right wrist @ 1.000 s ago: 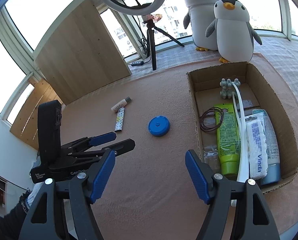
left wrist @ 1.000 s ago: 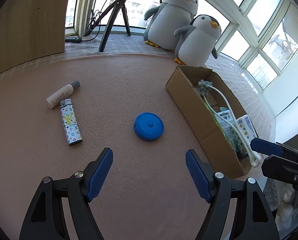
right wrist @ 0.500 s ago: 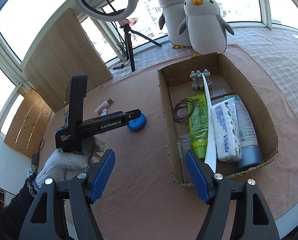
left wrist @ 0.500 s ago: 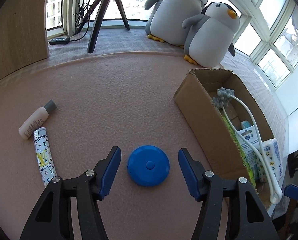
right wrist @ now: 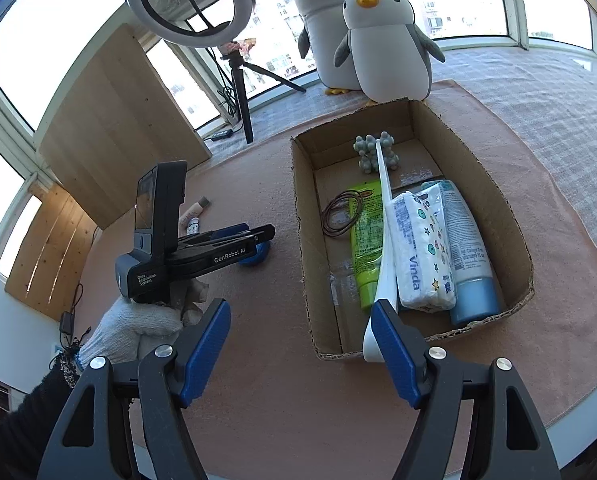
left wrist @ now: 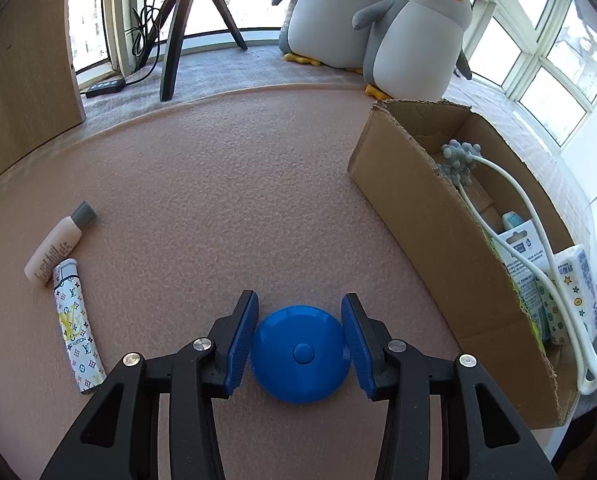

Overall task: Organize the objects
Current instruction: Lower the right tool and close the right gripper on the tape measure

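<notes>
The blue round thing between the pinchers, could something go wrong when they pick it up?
Maybe. The blue disc is round and smooth, and the left gripper touches only its curved edge, so it might pop out. The cardboard box is already crowded: the white massager, tissue pack and tubes fill much of it, so the disc could land on top and slide.

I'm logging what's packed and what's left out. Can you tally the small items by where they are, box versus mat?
In the cardboard box: 6 (massage roller, green tube, tissue pack, blue tube, hair ties, clear packet)
On the mat: 3 (blue disc, small bottle, patterned lighter)
Total: 9
</notes>
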Demonstrator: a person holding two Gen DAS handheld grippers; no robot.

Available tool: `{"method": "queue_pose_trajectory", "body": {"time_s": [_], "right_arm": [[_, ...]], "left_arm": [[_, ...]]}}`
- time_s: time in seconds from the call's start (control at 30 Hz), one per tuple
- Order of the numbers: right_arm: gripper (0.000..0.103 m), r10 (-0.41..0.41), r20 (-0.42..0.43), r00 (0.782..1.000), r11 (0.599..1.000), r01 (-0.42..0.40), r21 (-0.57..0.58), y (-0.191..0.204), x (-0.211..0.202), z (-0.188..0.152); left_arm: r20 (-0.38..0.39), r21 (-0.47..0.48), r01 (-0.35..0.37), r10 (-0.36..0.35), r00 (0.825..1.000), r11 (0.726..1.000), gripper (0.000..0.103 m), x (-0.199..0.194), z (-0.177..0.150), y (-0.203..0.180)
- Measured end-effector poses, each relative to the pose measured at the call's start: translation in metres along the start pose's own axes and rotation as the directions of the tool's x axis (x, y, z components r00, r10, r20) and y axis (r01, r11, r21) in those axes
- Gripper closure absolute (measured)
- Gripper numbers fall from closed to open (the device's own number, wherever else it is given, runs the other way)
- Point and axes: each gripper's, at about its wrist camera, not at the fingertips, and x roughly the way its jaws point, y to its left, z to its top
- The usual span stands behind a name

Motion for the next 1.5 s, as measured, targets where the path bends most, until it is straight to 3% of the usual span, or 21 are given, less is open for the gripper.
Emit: {"method": "queue_pose_trajectory", "body": {"time_s": [0.53, 0.67, 0.83, 1.13, 1.3, 1.5], "right_arm": [[0.034, 0.111, -0.073, 0.991, 0.987, -0.119, -0.107, 0.056, 0.029, -0.006], [0.034, 0.131, -0.112, 0.985, 0.982, -0.145, -0.123, 0.068, 0.041, -0.009], [0.034, 0.129, -0.179, 0.975, 0.978, -0.154, -0.137, 0.076, 0.068, -0.014], [0.052, 0.113, -0.306, 0.945, 0.974, -0.167, -0.155, 0.085, 0.116, -0.025], [0.058, 0.114, -0.349, 0.93, 0.978, -0.167, -0.125, 0.082, 0.136, -0.025], [0.073, 0.139, -0.379, 0.915, 0.975, -0.192, -0.107, 0.083, 0.15, -0.026]], "left_arm": [[-0.004, -0.012, 0.012, -0.012, 1.0, 1.0, 0.056, -0.064, -0.097, 0.012], [0.004, -0.031, 0.019, -0.019, 1.0, 0.999, 0.042, -0.083, -0.11, 0.018], [-0.012, -0.085, 0.086, -0.088, 0.996, 0.993, 0.041, -0.1, -0.126, 0.031], [-0.018, -0.121, 0.147, -0.15, 0.988, 0.982, 0.043, -0.101, -0.134, 0.037], [-0.031, -0.115, 0.154, -0.159, 0.987, 0.981, 0.049, -0.093, -0.131, 0.037], [-0.035, -0.069, 0.142, -0.144, 0.989, 0.987, 0.058, -0.088, -0.129, 0.032]]}}
